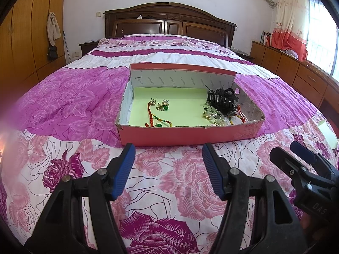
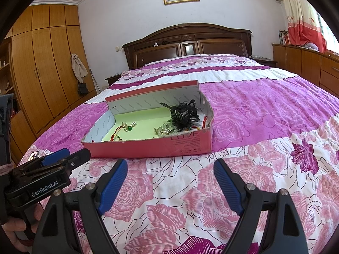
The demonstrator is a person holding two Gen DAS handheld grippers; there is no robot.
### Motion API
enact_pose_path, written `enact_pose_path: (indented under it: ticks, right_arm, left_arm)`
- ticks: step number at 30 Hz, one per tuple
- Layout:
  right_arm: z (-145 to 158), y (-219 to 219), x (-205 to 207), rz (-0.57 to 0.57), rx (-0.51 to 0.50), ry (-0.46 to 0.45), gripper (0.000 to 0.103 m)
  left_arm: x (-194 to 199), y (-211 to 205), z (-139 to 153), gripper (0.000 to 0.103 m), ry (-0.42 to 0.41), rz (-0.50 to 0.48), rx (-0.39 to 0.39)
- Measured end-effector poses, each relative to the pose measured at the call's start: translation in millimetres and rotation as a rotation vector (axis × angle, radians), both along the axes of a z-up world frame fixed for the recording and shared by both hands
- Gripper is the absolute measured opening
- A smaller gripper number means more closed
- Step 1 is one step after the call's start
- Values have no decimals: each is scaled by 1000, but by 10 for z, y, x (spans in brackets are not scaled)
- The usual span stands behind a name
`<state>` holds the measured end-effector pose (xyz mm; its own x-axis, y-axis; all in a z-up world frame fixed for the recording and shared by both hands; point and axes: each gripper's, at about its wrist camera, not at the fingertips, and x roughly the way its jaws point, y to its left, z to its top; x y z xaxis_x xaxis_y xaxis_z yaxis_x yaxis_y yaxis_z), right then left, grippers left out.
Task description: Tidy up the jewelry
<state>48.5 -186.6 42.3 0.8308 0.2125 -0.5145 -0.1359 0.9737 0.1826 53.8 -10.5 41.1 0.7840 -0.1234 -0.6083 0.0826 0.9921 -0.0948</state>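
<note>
A pink cardboard box (image 1: 190, 134) with a pale green liner sits on the bed; it also shows in the right wrist view (image 2: 152, 148). Inside lie a red cord bracelet (image 1: 151, 114), green-bead earrings (image 1: 163, 105), a black feathered hair claw (image 1: 222, 99) and a pearl cluster (image 1: 215, 115). The hair claw (image 2: 184, 113) and pearls (image 2: 165, 130) show at the box's right end. My left gripper (image 1: 168, 151) is open and empty, just short of the box's near wall. My right gripper (image 2: 170, 166) is open and empty, also short of the box.
The flowered pink and purple bedspread (image 1: 169, 190) covers the whole bed. A dark wooden headboard (image 1: 169, 21) stands at the far end. Wooden wardrobes (image 2: 42, 63) line the left wall, low drawers (image 1: 296, 67) the right. A pale green sheet (image 1: 327, 132) lies at the right.
</note>
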Motion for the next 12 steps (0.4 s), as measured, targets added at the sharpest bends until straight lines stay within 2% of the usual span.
enact_pose_path:
  ticks: [12]
  right_arm:
    - [2,-2,2,0,0,1,85]
  left_arm:
    - [-3,-26,-25,58,6,-2,2]
